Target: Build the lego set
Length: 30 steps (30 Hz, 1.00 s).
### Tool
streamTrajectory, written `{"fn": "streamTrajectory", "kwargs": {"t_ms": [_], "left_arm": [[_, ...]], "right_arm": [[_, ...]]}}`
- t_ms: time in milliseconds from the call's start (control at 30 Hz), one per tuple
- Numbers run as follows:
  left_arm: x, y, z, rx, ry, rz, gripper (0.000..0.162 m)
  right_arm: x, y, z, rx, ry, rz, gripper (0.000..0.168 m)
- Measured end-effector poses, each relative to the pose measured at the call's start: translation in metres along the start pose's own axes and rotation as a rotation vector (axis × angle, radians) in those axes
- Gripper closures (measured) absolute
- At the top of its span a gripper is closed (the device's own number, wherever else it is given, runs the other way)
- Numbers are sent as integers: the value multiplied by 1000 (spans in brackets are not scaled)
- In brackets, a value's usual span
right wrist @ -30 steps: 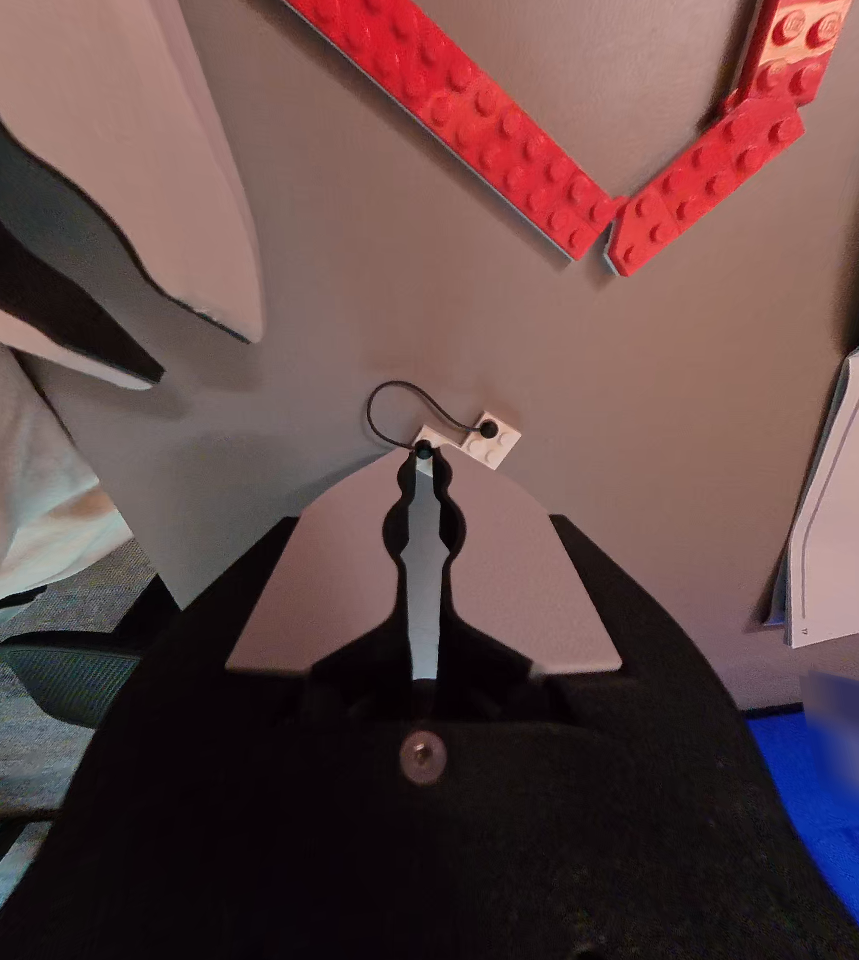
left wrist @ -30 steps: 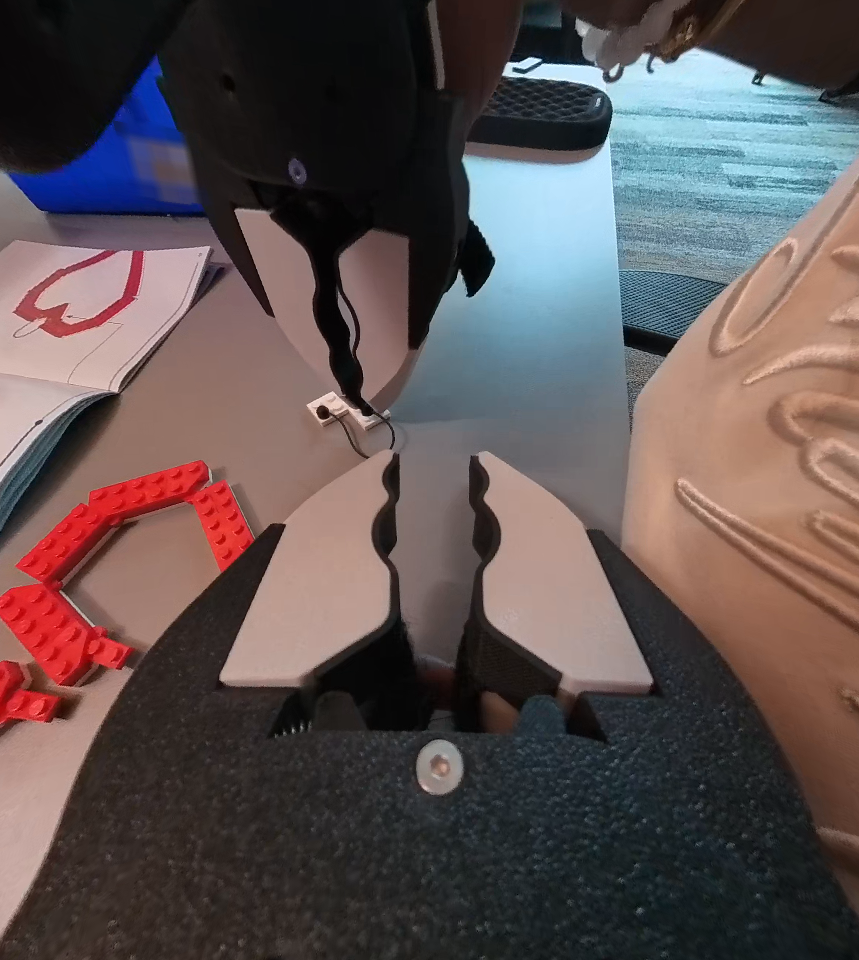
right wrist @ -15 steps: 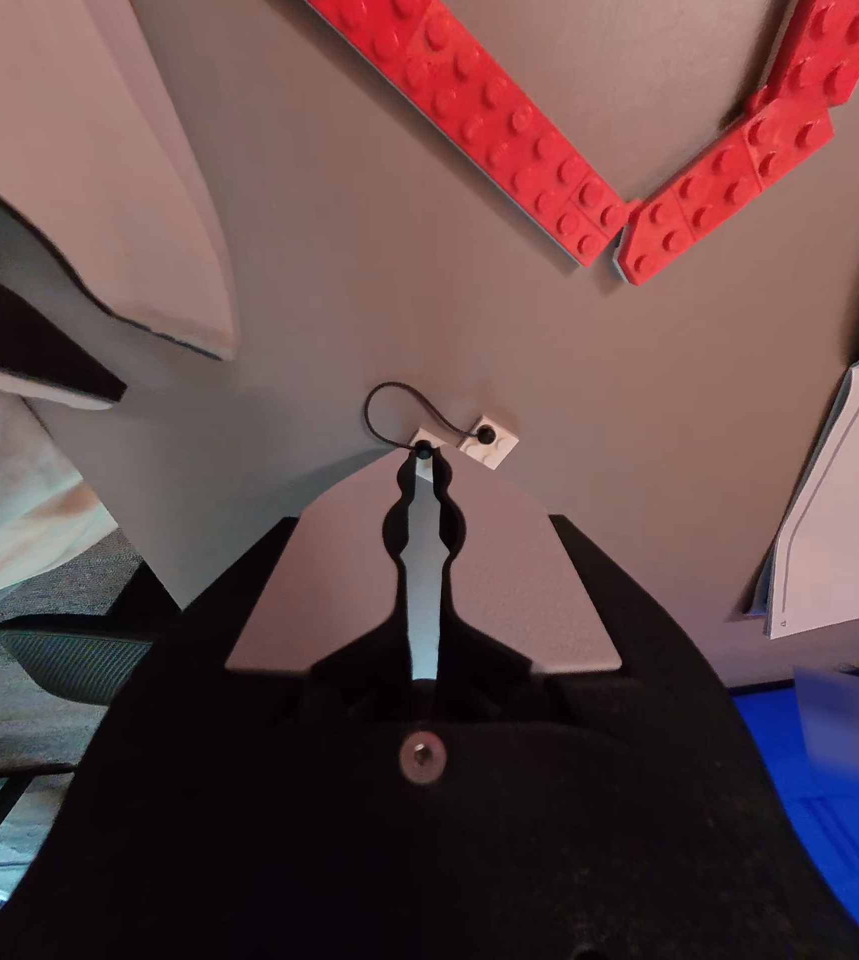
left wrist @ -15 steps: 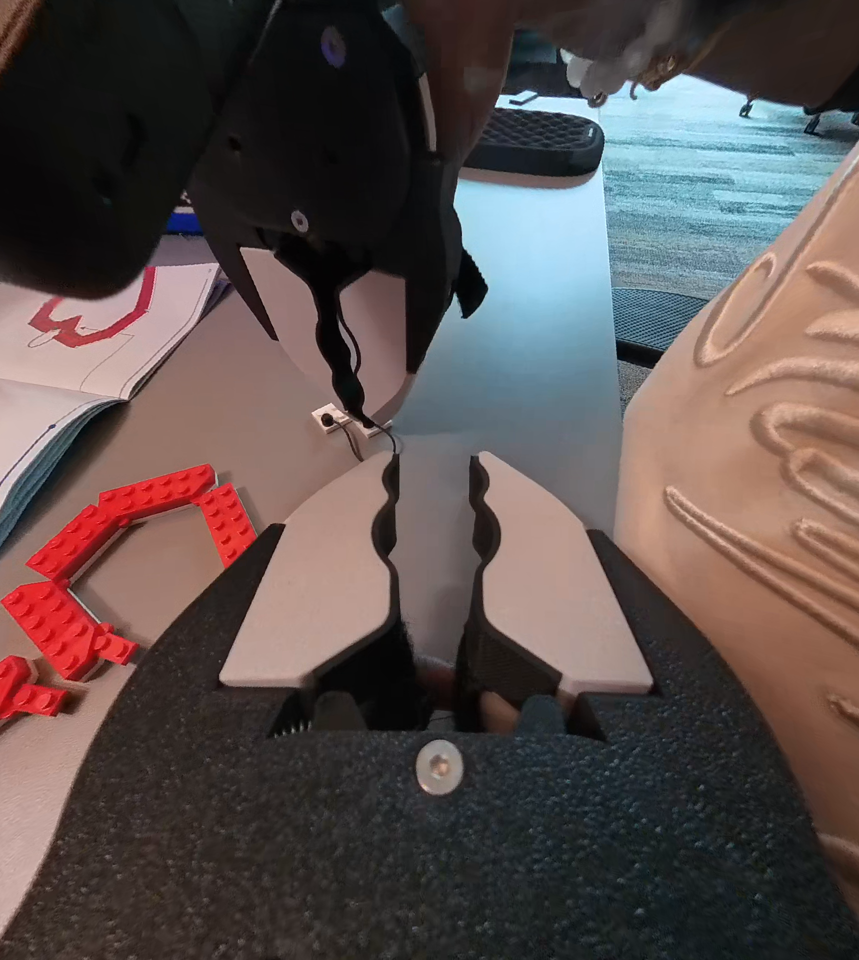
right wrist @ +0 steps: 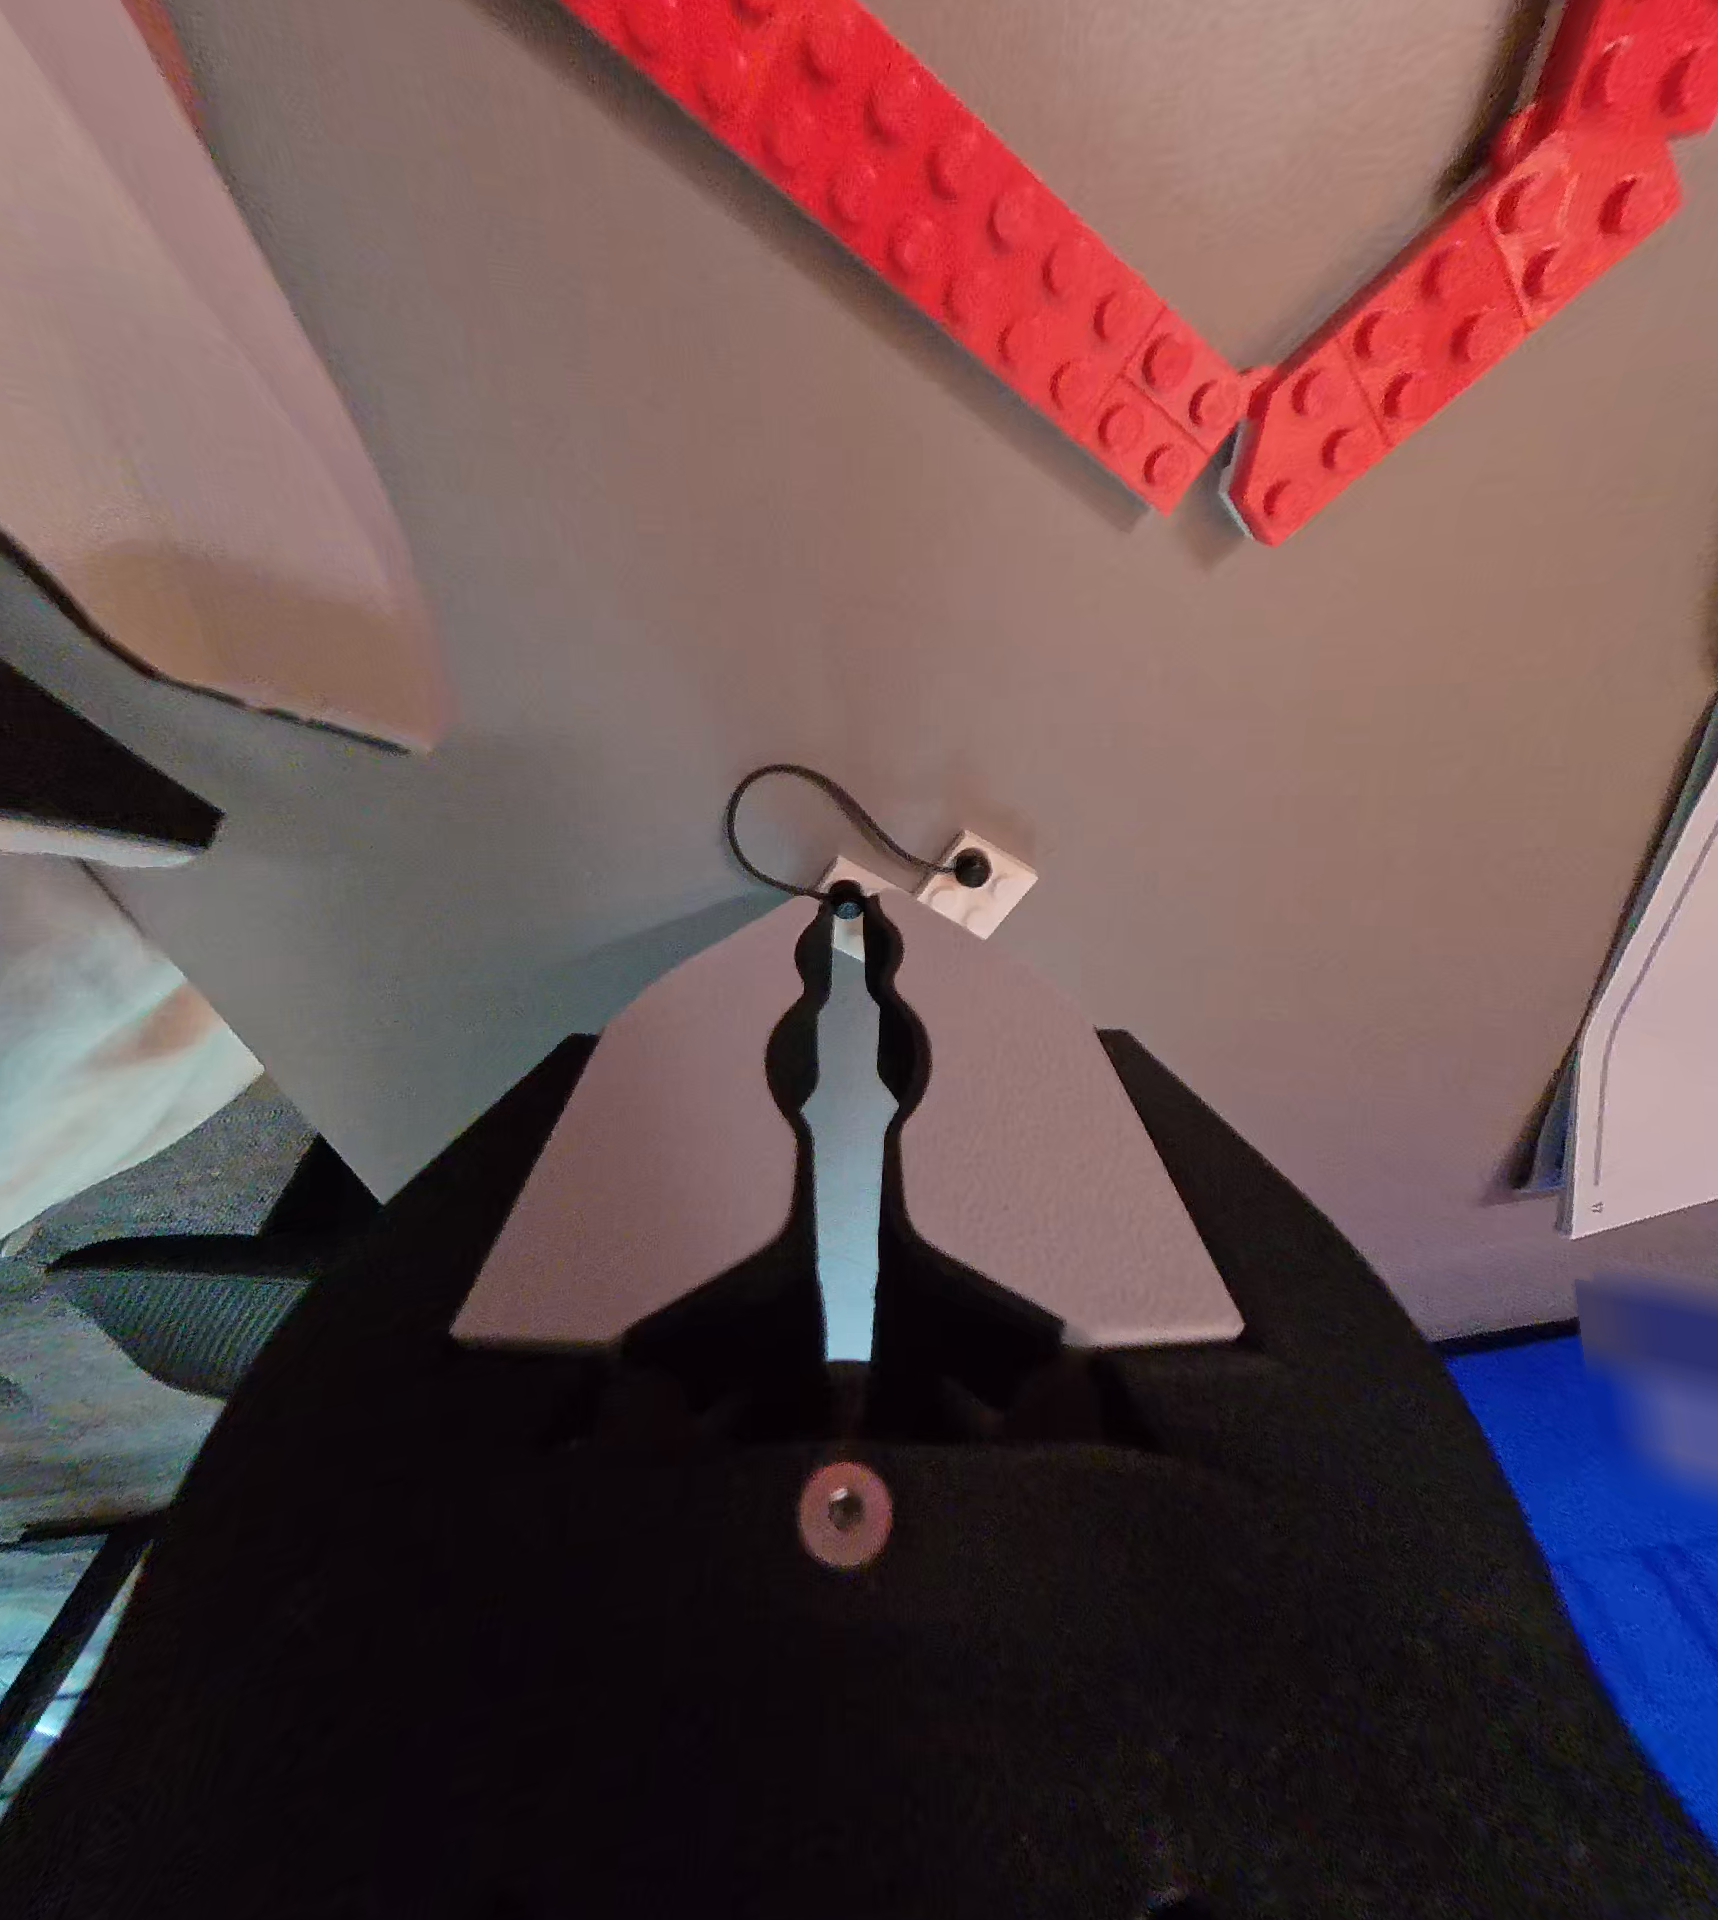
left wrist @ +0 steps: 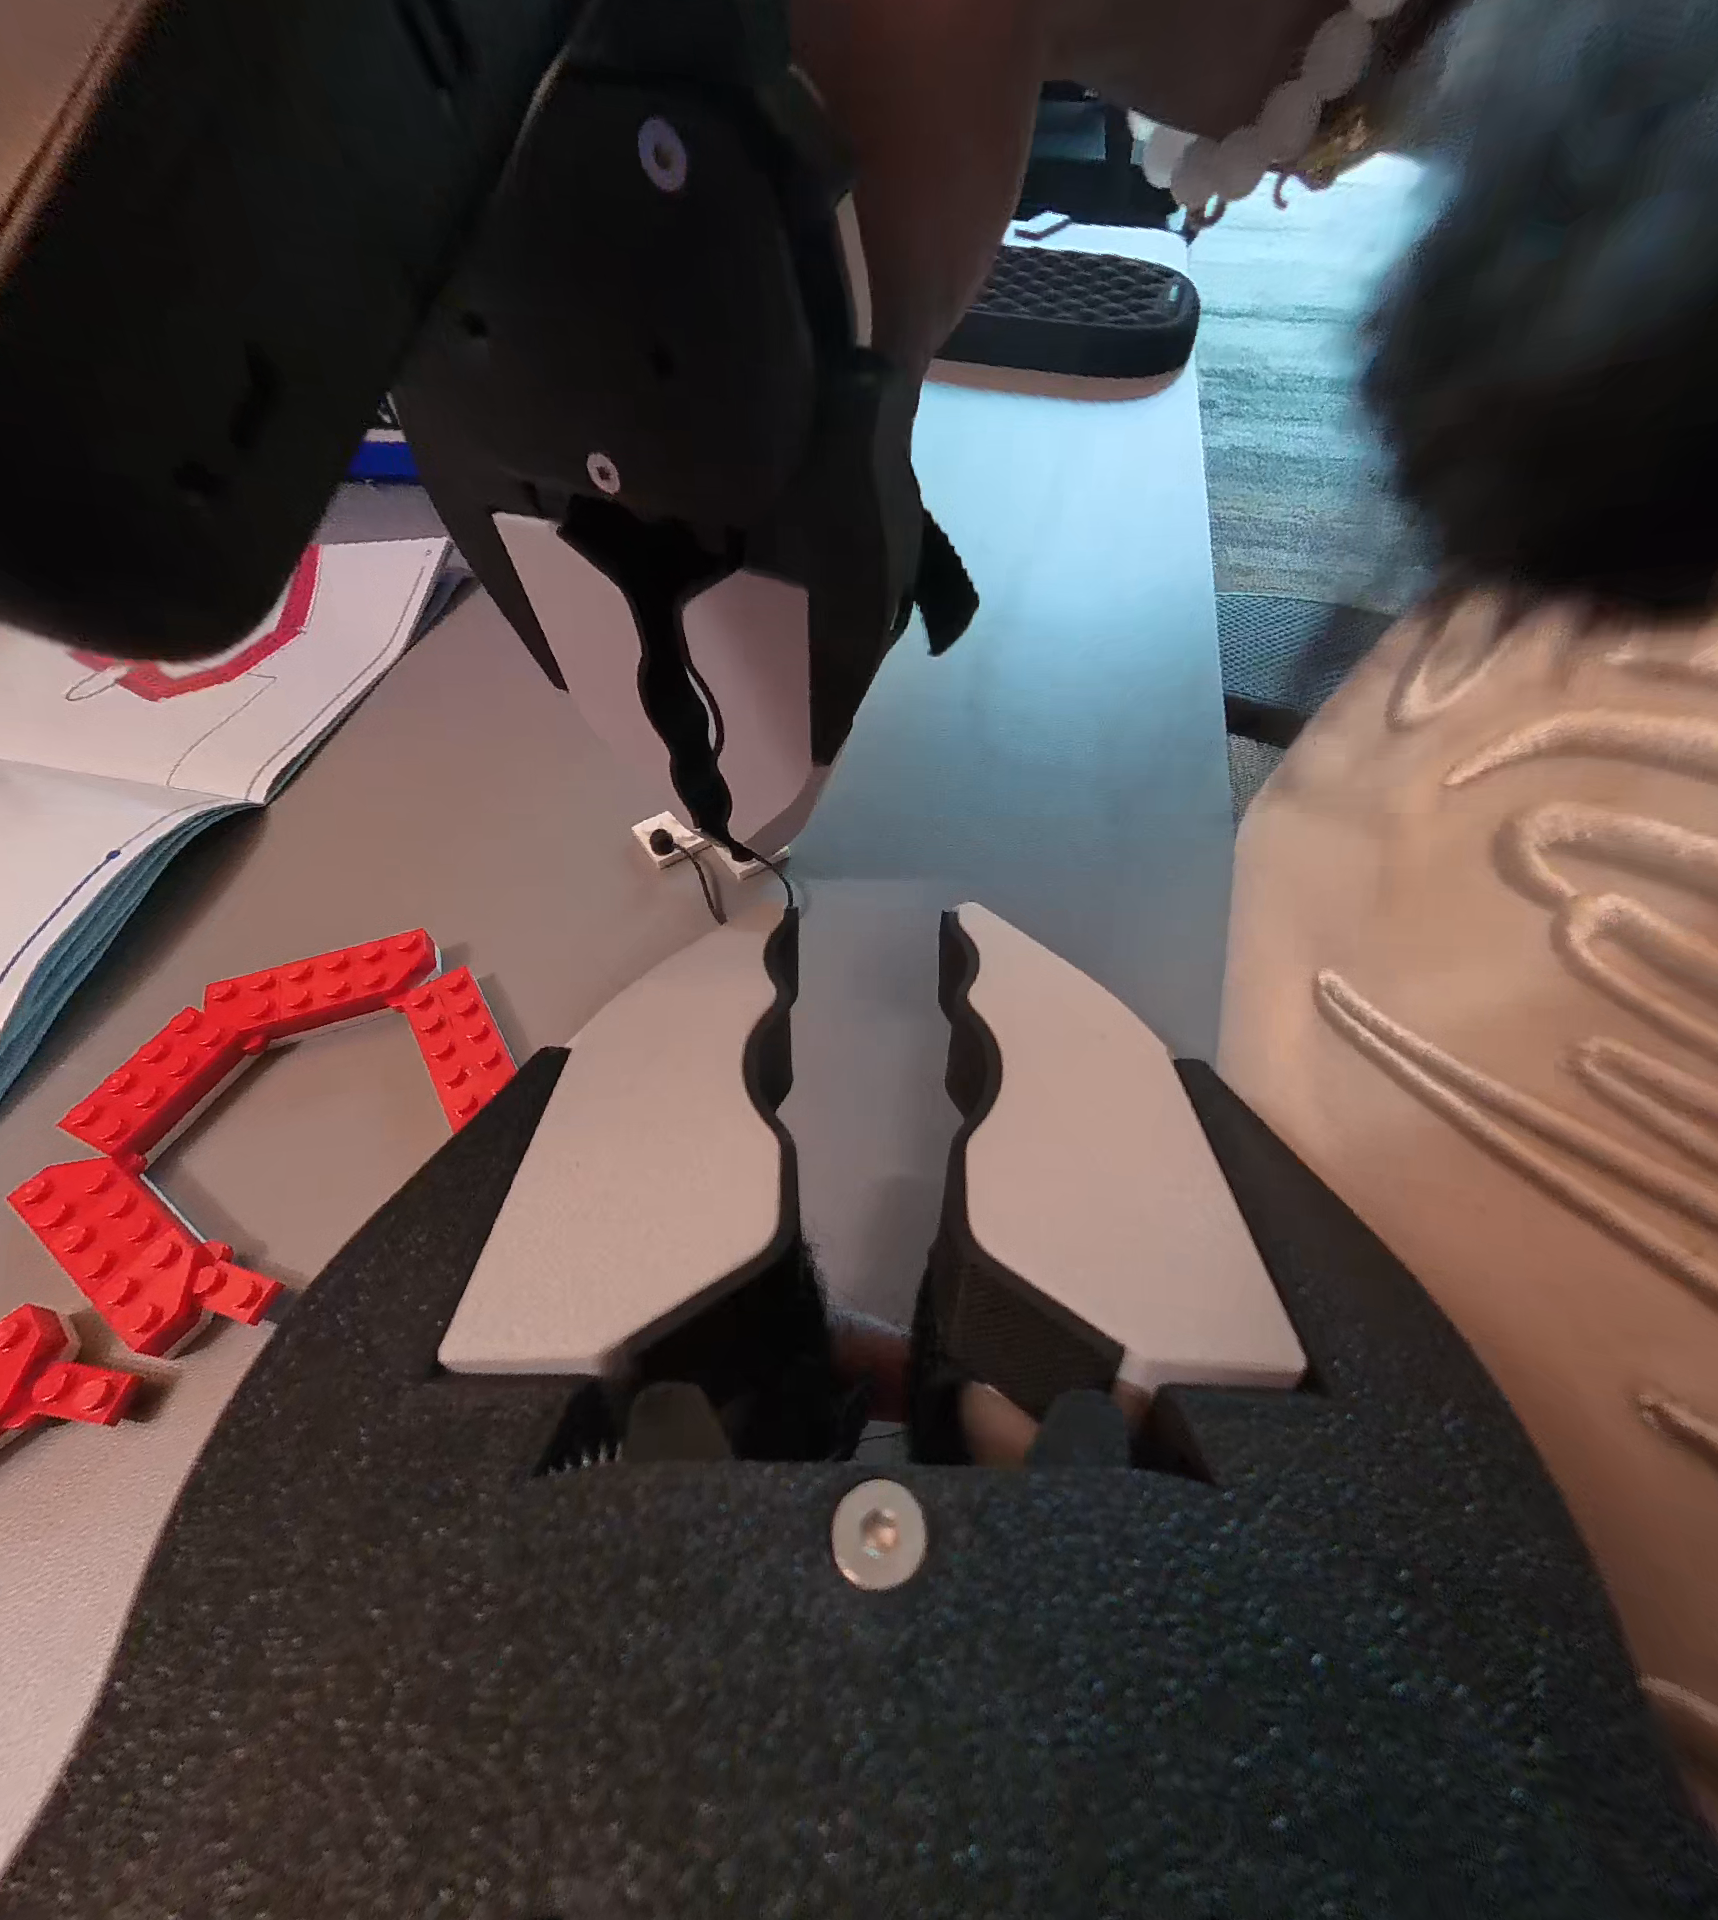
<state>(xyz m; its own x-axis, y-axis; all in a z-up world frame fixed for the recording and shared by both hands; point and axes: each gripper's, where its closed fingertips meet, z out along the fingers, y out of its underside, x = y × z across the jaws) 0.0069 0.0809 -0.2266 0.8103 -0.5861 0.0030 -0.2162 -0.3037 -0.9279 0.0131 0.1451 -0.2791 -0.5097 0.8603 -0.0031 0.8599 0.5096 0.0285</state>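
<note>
- The right gripper (right wrist: 847,906) stood tipped down over the grey table (right wrist: 626,582), its fingers nearly closed on the black stud end (right wrist: 847,900) of a thin black string (right wrist: 782,808). Only a sliver of gap showed between them. The grip looked meant to press that end onto the small white plate (right wrist: 860,878) beneath it.
- A second white plate (right wrist: 980,883) lay touching the first, with the string's other end already seated on it. The string looped loosely between the two, so the piece seemed half fitted.
- The left gripper (left wrist: 865,930) rested low on the table just beside the white plates, its fingers parted a moderate way and holding nothing. It probably waited there to steady the tiny plates if they slid.
- The red lego frame (left wrist: 315,1018), a ring of angled plates, lay flat on the table well apart from the string work, likely parked until the string piece was ready.
- The open instruction booklet (left wrist: 55,831) lay beyond the red frame, within sight for reference.
- A blue bin (right wrist: 1665,1558) sat at the table's far side.
</note>
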Motion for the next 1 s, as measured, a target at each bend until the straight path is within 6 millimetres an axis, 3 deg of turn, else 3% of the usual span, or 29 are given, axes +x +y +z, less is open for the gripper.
{"fn": "streamTrajectory", "kwargs": {"t_ms": [1000], "left_arm": [[1, -2, -3, 22, -14, 18, 137]], "right_arm": [[-1, -3, 1, -78, 61, 40, 163]]}}
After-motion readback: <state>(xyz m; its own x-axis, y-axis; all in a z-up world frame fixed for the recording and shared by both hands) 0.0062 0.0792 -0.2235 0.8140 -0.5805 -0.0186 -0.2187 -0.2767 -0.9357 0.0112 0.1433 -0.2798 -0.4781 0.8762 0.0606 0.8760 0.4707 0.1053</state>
